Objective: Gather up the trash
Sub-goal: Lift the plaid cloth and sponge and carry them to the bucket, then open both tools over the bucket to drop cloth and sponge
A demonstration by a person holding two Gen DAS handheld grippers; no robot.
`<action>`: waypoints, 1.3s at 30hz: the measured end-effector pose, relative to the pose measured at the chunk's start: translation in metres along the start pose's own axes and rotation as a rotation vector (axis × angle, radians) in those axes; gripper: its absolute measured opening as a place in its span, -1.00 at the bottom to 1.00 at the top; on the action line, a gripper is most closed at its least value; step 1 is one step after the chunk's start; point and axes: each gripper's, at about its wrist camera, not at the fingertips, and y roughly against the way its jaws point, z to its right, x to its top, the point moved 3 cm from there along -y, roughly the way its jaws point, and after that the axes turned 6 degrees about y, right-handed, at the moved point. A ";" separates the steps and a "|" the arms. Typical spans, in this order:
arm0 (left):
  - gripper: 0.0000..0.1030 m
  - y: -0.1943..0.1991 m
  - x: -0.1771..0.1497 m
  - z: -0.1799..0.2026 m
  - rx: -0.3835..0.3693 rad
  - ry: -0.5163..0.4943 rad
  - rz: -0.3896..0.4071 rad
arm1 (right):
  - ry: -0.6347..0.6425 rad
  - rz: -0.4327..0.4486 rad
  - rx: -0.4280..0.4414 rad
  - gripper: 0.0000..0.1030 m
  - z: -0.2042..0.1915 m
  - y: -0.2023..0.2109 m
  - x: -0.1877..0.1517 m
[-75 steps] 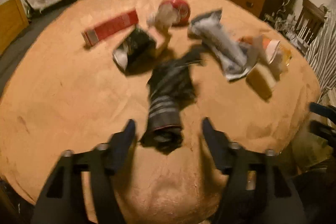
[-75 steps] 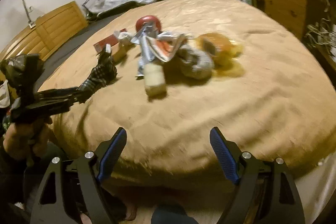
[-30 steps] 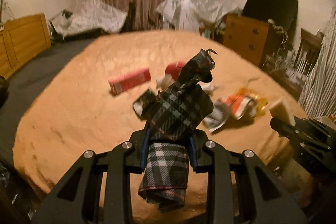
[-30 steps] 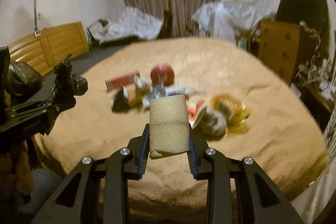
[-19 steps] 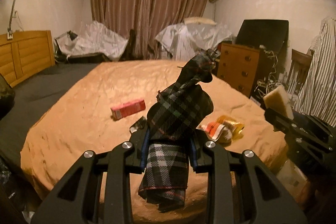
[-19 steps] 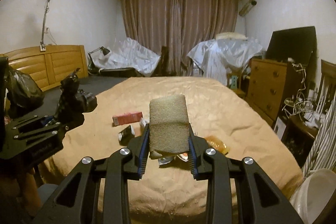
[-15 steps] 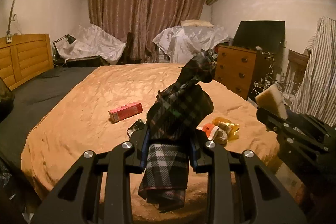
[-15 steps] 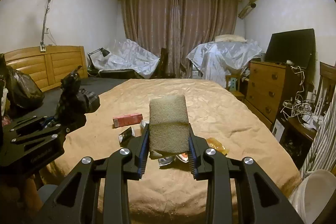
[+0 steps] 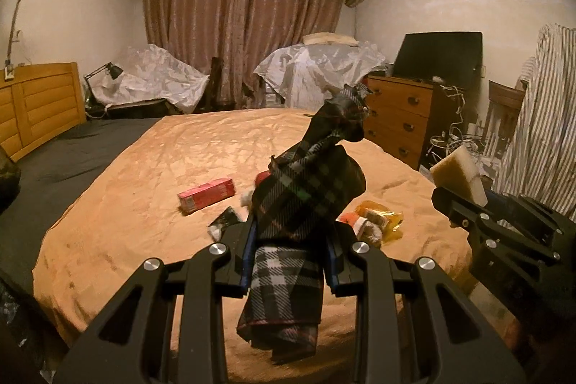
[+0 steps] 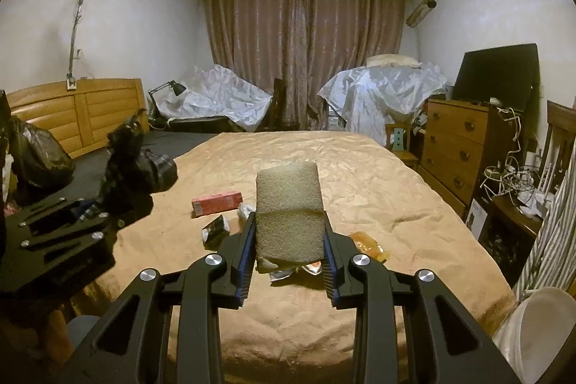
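**Both grippers loaded above the bed**

Jaws of the left gripper (image 9: 291, 258) are clamped on a plaid cloth (image 9: 306, 200), which bunches up above them into a twisted dark tip and hangs down below them in a paler checked fold. Jaws of the right gripper (image 10: 288, 252) are pressed against the two sides of a tan sponge (image 10: 288, 211) that stands upright between them, its upper half rising clear of the fingertips.

Both held things are lifted above the near end of the bed (image 10: 378, 189), which is covered with an orange-tan spread. In the left wrist view the right gripper shows at the right edge with the sponge (image 9: 457, 173) sticking out of it. In the right wrist view the left gripper (image 10: 118, 200) shows at the left, with the dark cloth (image 10: 133, 168) bunched above it.

More trash lies on the spread, around its middle. A red carton (image 9: 206, 194) lies on its side toward the left. Just near of it sits a small dark wrapper (image 9: 223, 224). To the right, partly hidden behind the cloth, is a crinkled yellow wrapper (image 9: 378, 218) beside an orange-and-white crumpled piece (image 9: 356, 222). In the right wrist view the carton (image 10: 217, 202) and dark wrapper (image 10: 215, 229) lie left of the sponge, and the yellow wrapper (image 10: 367, 249) peeks out at its right.

A black bag (image 10: 34, 155) sits at the far left, and a wooden dresser (image 10: 457, 150) stands right of the bed.
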 end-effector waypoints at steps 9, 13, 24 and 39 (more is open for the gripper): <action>-0.45 -0.031 0.009 0.074 -0.129 -0.041 -0.034 | -0.019 -0.042 -0.159 -0.36 0.072 0.022 0.003; -0.45 -0.040 0.005 0.125 -0.210 -0.084 -0.059 | -0.053 -0.070 -0.268 -0.36 0.132 0.051 -0.005; -0.45 -0.060 -0.023 0.275 -0.444 -0.217 -0.184 | -0.175 -0.242 -0.472 -0.36 0.300 0.126 -0.059; -0.45 -0.121 -0.121 0.401 -0.567 -0.364 -0.551 | -0.362 -0.609 -0.466 -0.36 0.423 0.118 -0.196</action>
